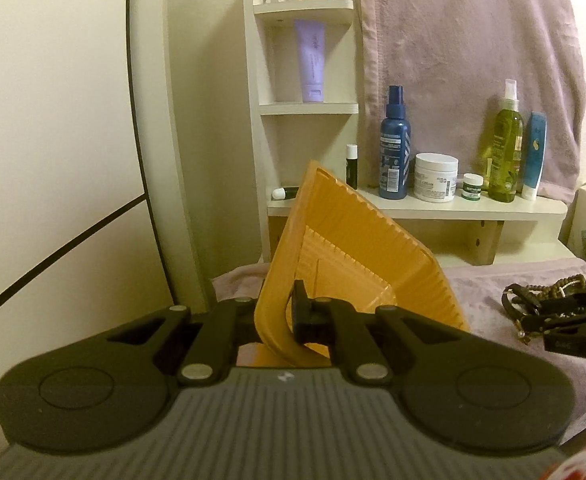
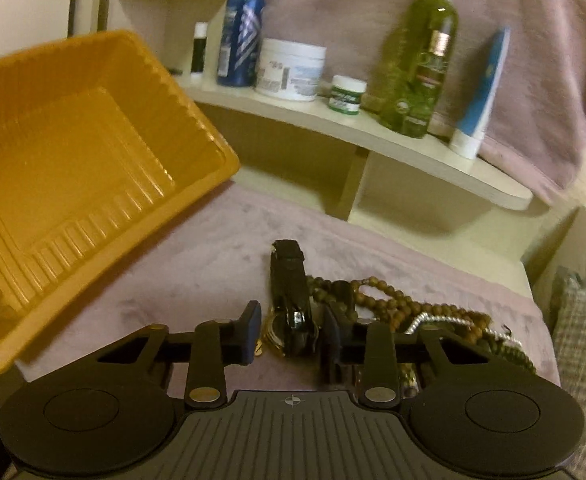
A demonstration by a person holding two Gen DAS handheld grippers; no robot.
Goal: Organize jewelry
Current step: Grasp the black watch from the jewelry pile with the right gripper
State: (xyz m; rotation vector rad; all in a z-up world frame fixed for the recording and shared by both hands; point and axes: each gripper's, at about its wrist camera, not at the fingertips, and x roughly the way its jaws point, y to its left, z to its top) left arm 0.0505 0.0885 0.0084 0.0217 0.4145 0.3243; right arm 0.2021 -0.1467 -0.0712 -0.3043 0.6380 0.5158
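Jewelry pile (image 2: 433,312): brown bead strands, a silvery chain and a black-strapped watch (image 2: 293,300) lying on the mauve cloth (image 2: 197,248) of the tabletop. The right wrist view shows the right gripper (image 2: 293,326) with its fingers apart, one on each side of the watch, whose gold-rimmed case lies between them; contact with either pad cannot be told. The left wrist view shows the same pile (image 1: 541,304) only at its right edge, with the right gripper's (image 1: 573,316) dark fingers over it. That view alone shows the left gripper (image 1: 283,316) clamped on the rim of the orange plastic tray (image 1: 353,248), held tilted above the cloth. The right wrist view reveals the tray's (image 2: 73,168) ribbed interior. Behind, a shelf (image 2: 373,128) carries bottles and jars.
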